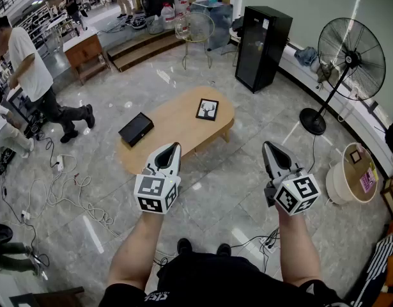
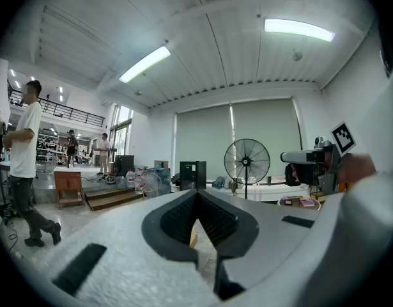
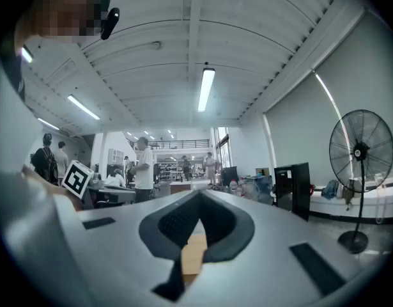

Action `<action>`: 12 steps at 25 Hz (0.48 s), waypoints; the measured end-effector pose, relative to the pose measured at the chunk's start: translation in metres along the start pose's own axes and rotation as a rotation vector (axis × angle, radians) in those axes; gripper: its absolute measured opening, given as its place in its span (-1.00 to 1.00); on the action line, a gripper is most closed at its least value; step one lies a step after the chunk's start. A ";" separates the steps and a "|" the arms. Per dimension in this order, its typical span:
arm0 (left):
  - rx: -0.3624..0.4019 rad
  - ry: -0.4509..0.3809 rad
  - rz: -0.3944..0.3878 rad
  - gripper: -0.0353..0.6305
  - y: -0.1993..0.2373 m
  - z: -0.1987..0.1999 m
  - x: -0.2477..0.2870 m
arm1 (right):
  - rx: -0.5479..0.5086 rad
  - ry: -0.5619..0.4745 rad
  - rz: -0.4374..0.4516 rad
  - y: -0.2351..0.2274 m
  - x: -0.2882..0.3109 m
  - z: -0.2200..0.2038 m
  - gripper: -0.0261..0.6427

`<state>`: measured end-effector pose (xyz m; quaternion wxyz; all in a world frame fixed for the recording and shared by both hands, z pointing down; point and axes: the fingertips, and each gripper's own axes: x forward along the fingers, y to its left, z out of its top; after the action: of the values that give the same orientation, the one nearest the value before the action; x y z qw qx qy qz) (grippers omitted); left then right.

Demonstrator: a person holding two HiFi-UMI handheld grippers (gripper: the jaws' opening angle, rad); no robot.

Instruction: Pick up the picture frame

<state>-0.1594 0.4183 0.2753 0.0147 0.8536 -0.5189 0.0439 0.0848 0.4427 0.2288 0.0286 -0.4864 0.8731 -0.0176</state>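
The picture frame [image 1: 207, 109], black with a white mat and an antler print, lies flat on the right part of a low oval wooden table [image 1: 177, 123]. Both grippers hover level over the floor on the near side of the table, well short of the frame. My left gripper [image 1: 176, 146] is shut and holds nothing; in its own view the jaws [image 2: 197, 194] meet at the tip. My right gripper [image 1: 266, 144] is also shut and empty, with its jaws [image 3: 199, 197] meeting at a point. A sliver of the wooden table [image 3: 195, 254] shows between the right jaws.
A black box [image 1: 136, 129] lies on the table's left end. A black cabinet [image 1: 262, 47] and a standing fan [image 1: 349, 59] are beyond and to the right. Cables [image 1: 68, 190] trail on the floor at left, near a person [image 1: 30, 75]. A round bin [image 1: 353, 171] stands at right.
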 end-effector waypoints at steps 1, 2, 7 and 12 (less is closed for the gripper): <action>-0.003 0.005 0.005 -0.88 0.000 -0.001 -0.003 | -0.001 0.001 -0.001 0.003 -0.002 0.000 -0.92; -0.006 0.010 0.009 -0.88 0.000 -0.001 -0.006 | -0.004 0.002 -0.002 0.006 -0.005 0.000 -0.92; -0.002 0.015 0.012 -0.88 -0.005 0.001 -0.015 | -0.028 0.002 -0.014 0.011 -0.020 0.003 -0.92; 0.017 0.039 0.032 -0.88 -0.017 -0.005 -0.017 | -0.050 0.010 -0.013 0.000 -0.042 -0.001 -0.92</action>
<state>-0.1525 0.4420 0.2788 0.0170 0.8442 -0.5318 0.0652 0.1067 0.4784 0.2316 0.0118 -0.4924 0.8703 0.0018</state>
